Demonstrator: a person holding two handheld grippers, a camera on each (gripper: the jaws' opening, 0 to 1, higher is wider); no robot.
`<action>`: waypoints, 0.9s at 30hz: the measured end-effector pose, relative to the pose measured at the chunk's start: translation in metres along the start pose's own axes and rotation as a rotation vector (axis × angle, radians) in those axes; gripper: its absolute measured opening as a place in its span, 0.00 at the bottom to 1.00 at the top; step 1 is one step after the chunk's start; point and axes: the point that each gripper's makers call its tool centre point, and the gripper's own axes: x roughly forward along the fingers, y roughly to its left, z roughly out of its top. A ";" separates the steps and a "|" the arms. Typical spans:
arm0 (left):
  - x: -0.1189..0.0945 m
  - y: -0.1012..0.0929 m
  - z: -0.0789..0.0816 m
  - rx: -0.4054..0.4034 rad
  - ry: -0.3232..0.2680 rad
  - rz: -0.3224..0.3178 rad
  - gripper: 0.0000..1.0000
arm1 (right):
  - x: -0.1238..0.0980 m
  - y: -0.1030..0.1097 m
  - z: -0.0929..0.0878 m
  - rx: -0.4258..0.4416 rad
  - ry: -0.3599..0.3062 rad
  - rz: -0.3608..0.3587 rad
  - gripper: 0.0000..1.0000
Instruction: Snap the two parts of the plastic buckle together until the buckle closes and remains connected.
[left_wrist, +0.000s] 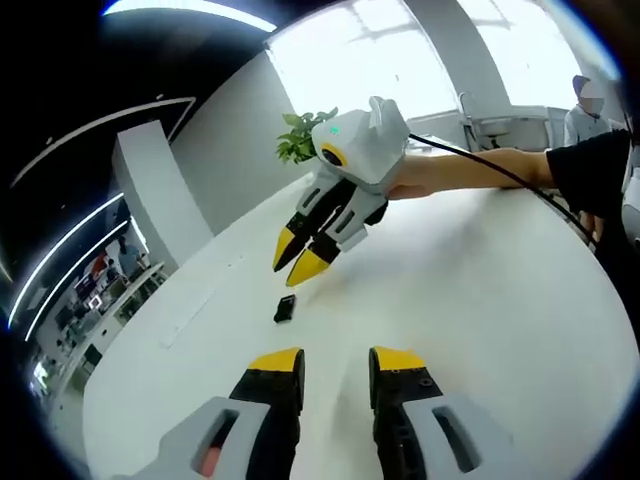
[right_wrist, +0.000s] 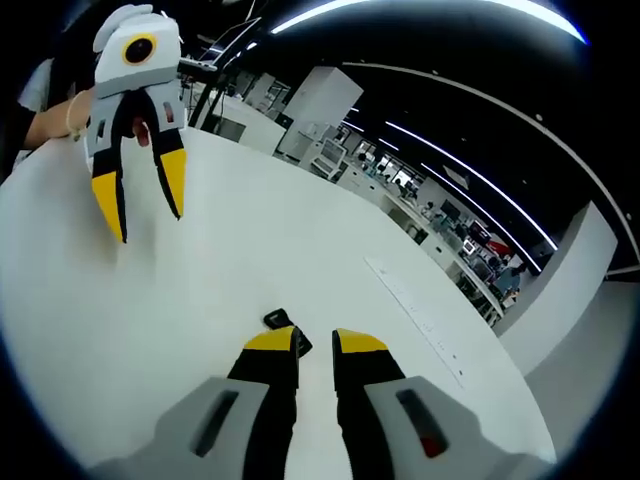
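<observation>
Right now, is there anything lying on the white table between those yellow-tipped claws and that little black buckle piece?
Nothing visible does. The black buckle piece lies alone on bare white table. The right gripper hangs just above it with open air between, and the left gripper faces it across bare tabletop.

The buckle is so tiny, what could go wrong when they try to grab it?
The black buckle lies flat and small on the smooth white table, so yellow tips might slide it away instead of pinching it. The right hand-held gripper already partly hides it in the right gripper view, so aiming may be harder. I can see just one dark piece; whether both parts are there is unclear.
</observation>
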 end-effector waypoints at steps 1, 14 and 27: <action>0.000 0.000 0.000 0.001 0.000 0.003 0.26 | -0.001 -0.001 0.002 0.004 -0.006 -0.006 0.13; -0.006 0.010 0.005 -0.043 -0.032 0.030 0.25 | -0.007 -0.006 0.014 0.010 -0.036 -0.019 0.12; -0.011 0.019 0.005 -0.075 -0.041 0.044 0.27 | -0.009 -0.008 0.025 0.006 -0.050 -0.011 0.12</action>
